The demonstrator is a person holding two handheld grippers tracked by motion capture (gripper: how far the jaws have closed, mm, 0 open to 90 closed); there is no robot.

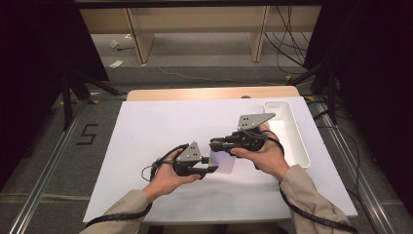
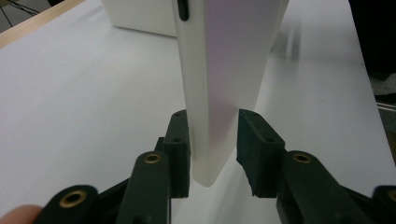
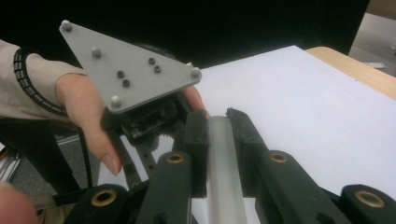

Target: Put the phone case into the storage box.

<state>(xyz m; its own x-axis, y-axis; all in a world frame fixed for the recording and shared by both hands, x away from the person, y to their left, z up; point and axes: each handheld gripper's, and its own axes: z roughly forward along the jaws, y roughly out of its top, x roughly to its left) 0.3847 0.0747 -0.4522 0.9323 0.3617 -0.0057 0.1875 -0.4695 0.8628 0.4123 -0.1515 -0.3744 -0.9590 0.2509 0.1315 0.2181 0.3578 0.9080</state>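
right gripper (image 1: 214, 145) clamps one end of a flat white panel (image 1: 221, 162) above the desk's (image 1: 146, 126) middle; left gripper (image 1: 212, 169) has its jaws around the other end, one pad touching, the other just apart.

White table (image 1: 146, 146) w/ white tray (image 1: 287, 129) on it.

Bright overhead light washes the white surface (image 1: 160, 126), surroundings fall to black; soft shadows below the hands, close foreground blurred in both gripper views.
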